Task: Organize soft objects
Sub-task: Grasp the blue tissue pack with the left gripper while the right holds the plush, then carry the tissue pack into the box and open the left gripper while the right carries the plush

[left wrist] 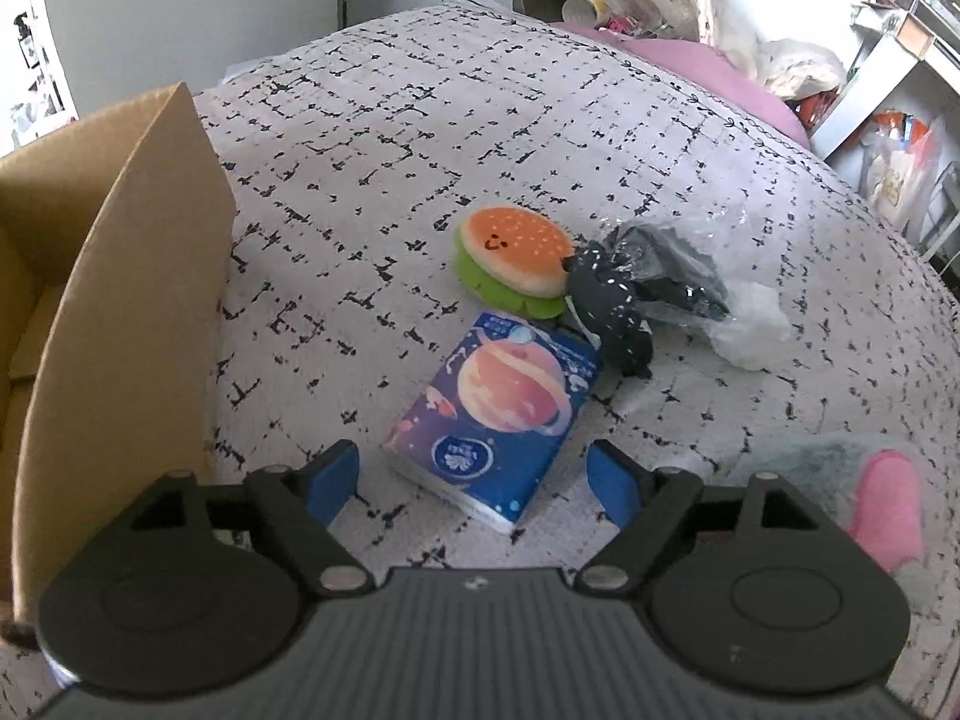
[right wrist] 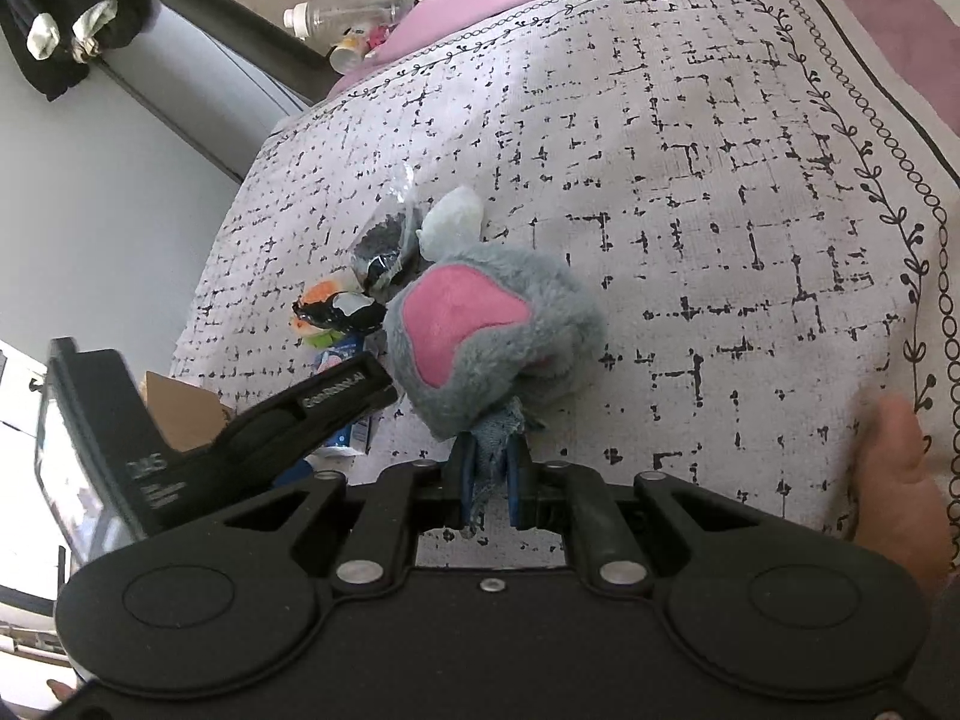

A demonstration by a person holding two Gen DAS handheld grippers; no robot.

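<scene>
My left gripper [left wrist: 474, 471] hangs open just above the bed, its blue pads on either side of the near end of a blue tissue pack with a planet print [left wrist: 504, 408], not touching it. Beyond the pack lie a burger plush [left wrist: 510, 252] and a plastic bag of dark speckled cloth [left wrist: 648, 282]. My right gripper [right wrist: 489, 456] is shut on a strip of blue-grey fabric at the base of a grey plush toy with a pink patch [right wrist: 480, 330]. That plush also shows at the right edge of the left wrist view [left wrist: 882, 504].
An open cardboard box [left wrist: 108, 300] stands at the left on the patterned white bedcover [left wrist: 420, 120]. A person's hand [right wrist: 900, 480] rests at the right. Bottles and clutter [right wrist: 348, 12] sit past the bed's far edge, with shelves [left wrist: 888, 60] beyond.
</scene>
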